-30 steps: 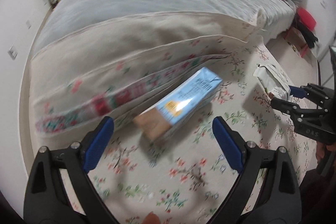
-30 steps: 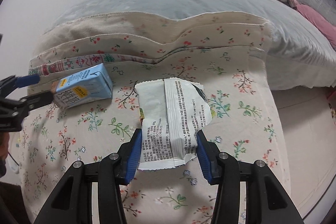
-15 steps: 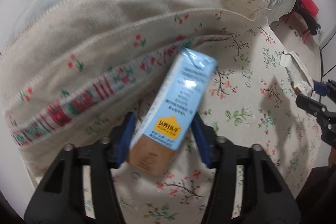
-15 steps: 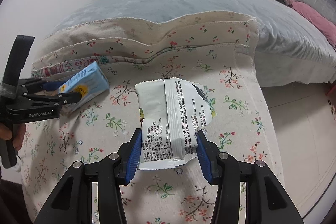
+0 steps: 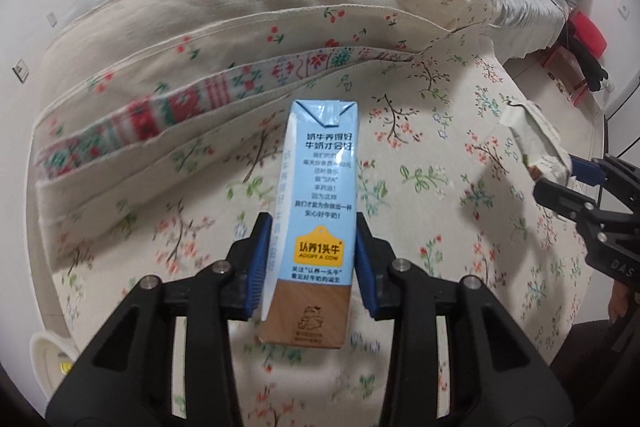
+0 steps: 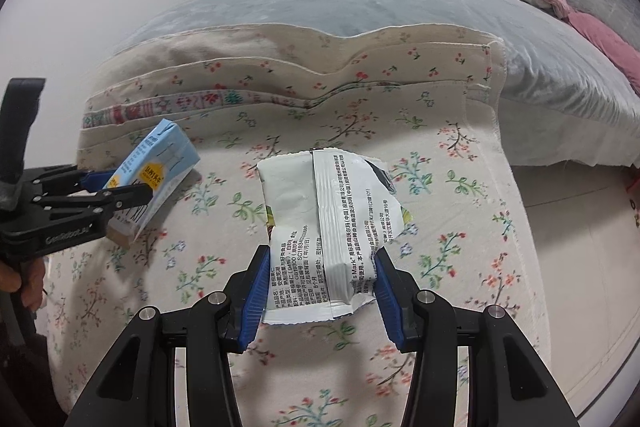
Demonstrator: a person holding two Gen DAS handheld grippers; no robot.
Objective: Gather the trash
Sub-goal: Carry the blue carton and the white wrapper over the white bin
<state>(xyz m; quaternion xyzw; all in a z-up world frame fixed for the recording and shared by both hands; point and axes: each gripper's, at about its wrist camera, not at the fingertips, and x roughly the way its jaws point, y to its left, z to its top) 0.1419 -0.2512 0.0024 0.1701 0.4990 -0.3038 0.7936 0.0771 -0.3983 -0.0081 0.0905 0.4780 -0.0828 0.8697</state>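
Gripping a blue milk carton [image 5: 316,211] in the left wrist view, left gripper [image 5: 314,259] with jaws just closed onto its sides, carton lifted off the floral cloth [image 5: 460,267] and marked "ADOPT A COW" on a yellow tag. Clamped in the right wrist view, a torn white snack wrapper [image 6: 328,231] between the pads of the right gripper [image 6: 320,287], part-legible "Mark" and "SC1183…" on the back. Judged: 2 pieces of trash in hand, disposal left, no bin visible.

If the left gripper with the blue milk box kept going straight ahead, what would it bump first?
Probably the floral cloth on the bed: the left gripper, shut on the milk carton, points down at it. Depth is unclear.
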